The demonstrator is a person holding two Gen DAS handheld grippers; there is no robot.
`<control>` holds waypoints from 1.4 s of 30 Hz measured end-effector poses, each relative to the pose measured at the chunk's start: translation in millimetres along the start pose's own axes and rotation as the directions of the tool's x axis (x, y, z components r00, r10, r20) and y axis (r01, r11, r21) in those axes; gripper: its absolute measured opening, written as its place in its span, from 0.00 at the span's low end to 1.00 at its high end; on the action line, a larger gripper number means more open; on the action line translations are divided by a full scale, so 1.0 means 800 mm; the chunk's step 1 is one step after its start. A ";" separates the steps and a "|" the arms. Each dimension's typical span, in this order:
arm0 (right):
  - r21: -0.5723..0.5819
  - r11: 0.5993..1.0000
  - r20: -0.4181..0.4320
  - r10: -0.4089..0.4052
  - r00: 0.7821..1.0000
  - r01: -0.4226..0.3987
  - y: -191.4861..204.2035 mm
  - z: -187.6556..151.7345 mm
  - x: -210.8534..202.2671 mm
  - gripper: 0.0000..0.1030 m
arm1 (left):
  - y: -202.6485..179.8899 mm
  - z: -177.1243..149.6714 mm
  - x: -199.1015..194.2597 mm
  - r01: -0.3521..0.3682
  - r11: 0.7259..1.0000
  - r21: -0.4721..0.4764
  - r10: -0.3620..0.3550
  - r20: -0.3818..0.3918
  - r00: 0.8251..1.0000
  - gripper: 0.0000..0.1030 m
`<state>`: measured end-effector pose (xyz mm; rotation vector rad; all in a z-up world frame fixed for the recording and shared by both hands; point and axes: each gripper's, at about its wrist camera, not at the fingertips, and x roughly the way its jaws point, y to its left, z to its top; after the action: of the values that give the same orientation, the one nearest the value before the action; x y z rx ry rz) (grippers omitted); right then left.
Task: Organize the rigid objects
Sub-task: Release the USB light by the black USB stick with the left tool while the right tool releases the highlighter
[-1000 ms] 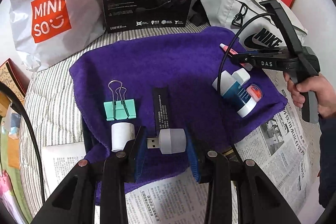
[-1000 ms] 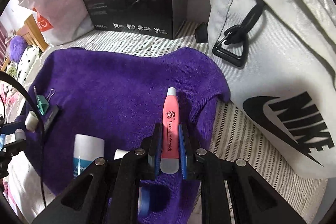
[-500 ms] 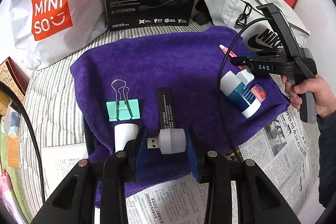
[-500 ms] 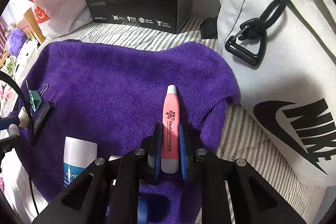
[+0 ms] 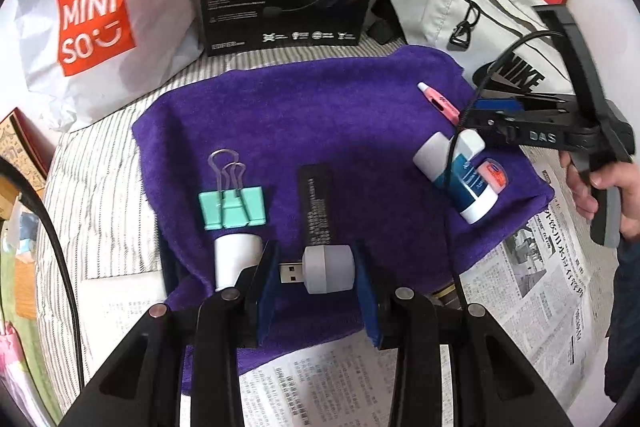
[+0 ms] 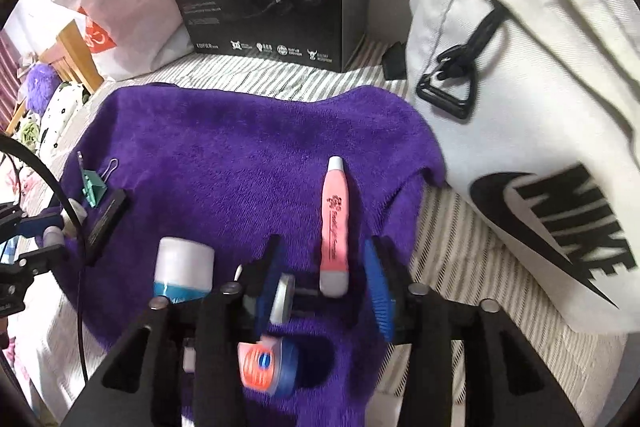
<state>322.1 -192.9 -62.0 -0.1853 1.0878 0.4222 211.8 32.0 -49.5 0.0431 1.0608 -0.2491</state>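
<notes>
My right gripper (image 6: pixel 326 279) sits spread wide around the pink pen (image 6: pixel 335 223) lying free near the purple towel's (image 6: pixel 240 147) right edge beside the NIKE bag (image 6: pixel 540 107), while my left gripper (image 5: pixel 316 269) is clamped on the gray USB plug (image 5: pixel 326 269) at the near edge, MINISO bag (image 5: pixel 96 23) far left.

left tool (image 5: pixel 316 269) grips a usb plug (image 5: pixel 320 269) over the purple towel (image 5: pixel 320 115).

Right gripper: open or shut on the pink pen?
Open. The right gripper's blue pads stand apart on either side of the pink pen, which lies on the purple towel.
</notes>
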 end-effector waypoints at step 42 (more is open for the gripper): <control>0.181 0.978 0.038 0.094 0.995 -0.099 -0.015 -0.152 -0.108 0.50 | -0.067 0.017 0.057 -0.052 0.995 0.084 0.058 -0.074 0.996 0.47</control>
<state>193.5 -266.8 -41.5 0.0364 1.1035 0.4081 233.0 -30.5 -77.8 0.1563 1.1237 -0.2420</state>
